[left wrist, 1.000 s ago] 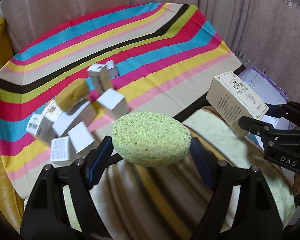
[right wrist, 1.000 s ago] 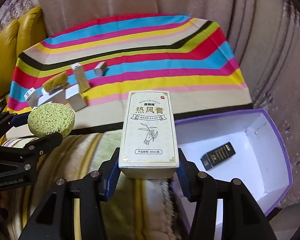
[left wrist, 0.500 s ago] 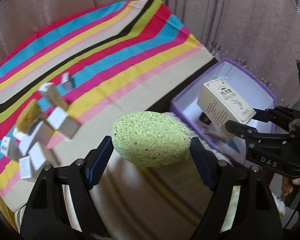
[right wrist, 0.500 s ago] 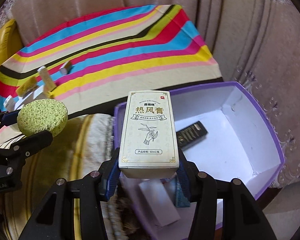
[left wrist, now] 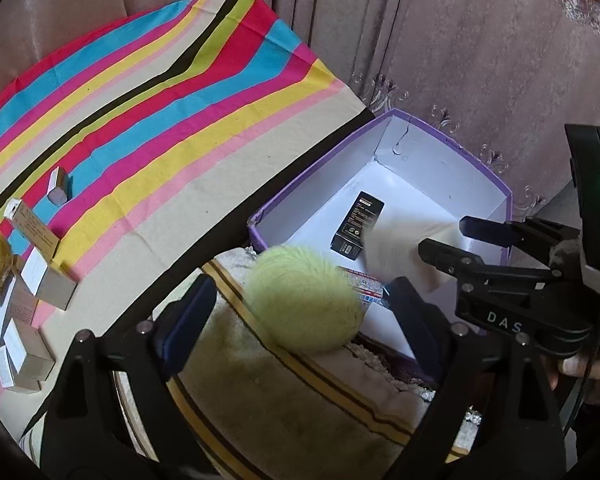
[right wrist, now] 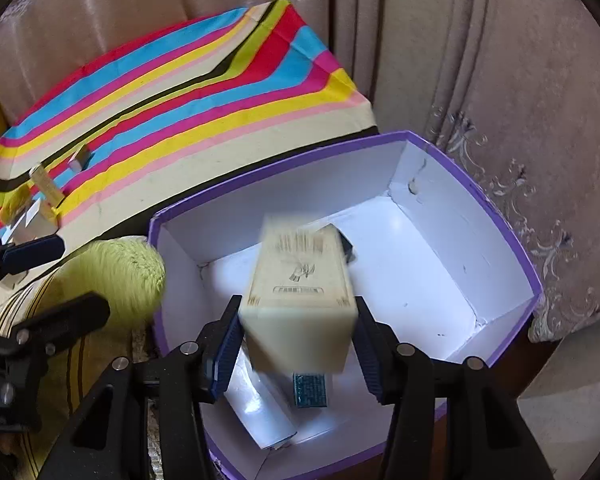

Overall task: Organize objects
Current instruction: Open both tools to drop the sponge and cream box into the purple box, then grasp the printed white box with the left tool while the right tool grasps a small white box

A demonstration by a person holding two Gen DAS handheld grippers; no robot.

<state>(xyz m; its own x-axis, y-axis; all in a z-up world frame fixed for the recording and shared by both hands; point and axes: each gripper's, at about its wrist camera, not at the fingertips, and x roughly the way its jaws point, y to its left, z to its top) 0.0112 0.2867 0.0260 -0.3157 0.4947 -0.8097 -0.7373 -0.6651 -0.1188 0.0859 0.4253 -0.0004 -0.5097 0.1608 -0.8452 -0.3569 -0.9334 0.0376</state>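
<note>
Both fingers apart | sponge [left wrist: 304, 300], blurred carton [right wrist: 300, 292] unclamped; carton lengthwise forward

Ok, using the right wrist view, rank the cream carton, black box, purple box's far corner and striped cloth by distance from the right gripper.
1. Cream carton: between the right gripper fingers.
2. Black box: behind the carton, mostly hidden.
3. Purple box far corner: ahead, right.
4. Striped cloth: beyond, upper left.

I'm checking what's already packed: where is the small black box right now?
The small black box lies flat on the floor of the purple-rimmed box, toward its far end, just beyond the blurred cream carton.
</note>
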